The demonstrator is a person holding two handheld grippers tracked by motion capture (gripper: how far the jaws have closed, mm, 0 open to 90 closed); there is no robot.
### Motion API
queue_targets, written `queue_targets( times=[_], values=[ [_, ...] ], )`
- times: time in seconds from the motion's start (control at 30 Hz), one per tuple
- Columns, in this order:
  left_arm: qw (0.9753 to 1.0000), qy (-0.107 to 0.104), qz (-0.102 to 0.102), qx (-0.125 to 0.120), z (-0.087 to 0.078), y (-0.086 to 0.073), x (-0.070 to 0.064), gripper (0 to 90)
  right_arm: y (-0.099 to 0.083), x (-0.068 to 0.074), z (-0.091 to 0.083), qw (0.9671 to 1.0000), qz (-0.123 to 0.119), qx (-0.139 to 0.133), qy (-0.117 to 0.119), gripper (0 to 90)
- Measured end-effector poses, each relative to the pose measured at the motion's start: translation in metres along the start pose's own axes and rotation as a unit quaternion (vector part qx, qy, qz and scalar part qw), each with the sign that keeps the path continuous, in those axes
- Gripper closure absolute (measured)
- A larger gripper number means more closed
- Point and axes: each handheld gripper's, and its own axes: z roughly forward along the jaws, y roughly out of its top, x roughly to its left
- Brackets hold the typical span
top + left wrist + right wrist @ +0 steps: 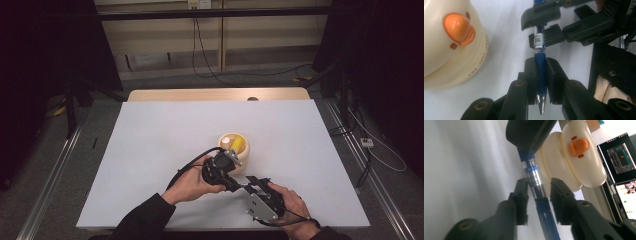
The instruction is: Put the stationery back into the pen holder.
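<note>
The left gripper (541,75) clamps its jaws on the grip of a blue pen (540,67), the right gripper (537,195) straddles the barrel with jaws slightly apart, beside a cream duck-faced holder (240,150) on the white surface (165,135).

Dim lab bay, lit tabletop.
White table (150,165) on grey floor (45,165); wood-panel wall (165,40) behind, black cables (210,65) hanging, floor rails (52,170) both sides.

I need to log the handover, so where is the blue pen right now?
In the left gripper view the blue pen is clamped in the left gripper, just right of the cream duck-faced holder, its far end between the right gripper jaws.
</note>
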Motion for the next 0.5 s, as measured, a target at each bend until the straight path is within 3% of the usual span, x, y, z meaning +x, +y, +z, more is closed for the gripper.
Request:
queue_targets(
  times=[0.17,0.27,0.5],
  values=[
    [1.0,-0.001,0.0,-0.006,-0.003,-0.001,0.0,80.2,0.001,0.001,0.0,0.9997,-0.023,0.0,0.007,77.1],
    [0.9999,-0.004,-0.002,-0.016,-0.004,-0.003,0.0,80.0,0.002,0.002,-0.001,0.9996,-0.028,0.001,0.004,78.8],
    [0.9993,0.011,-0.007,-0.034,-0.011,-0.011,-0.002,74.1,0.003,0.001,-0.004,0.9995,-0.032,-0.003,0.006,80.3]
  ],
)
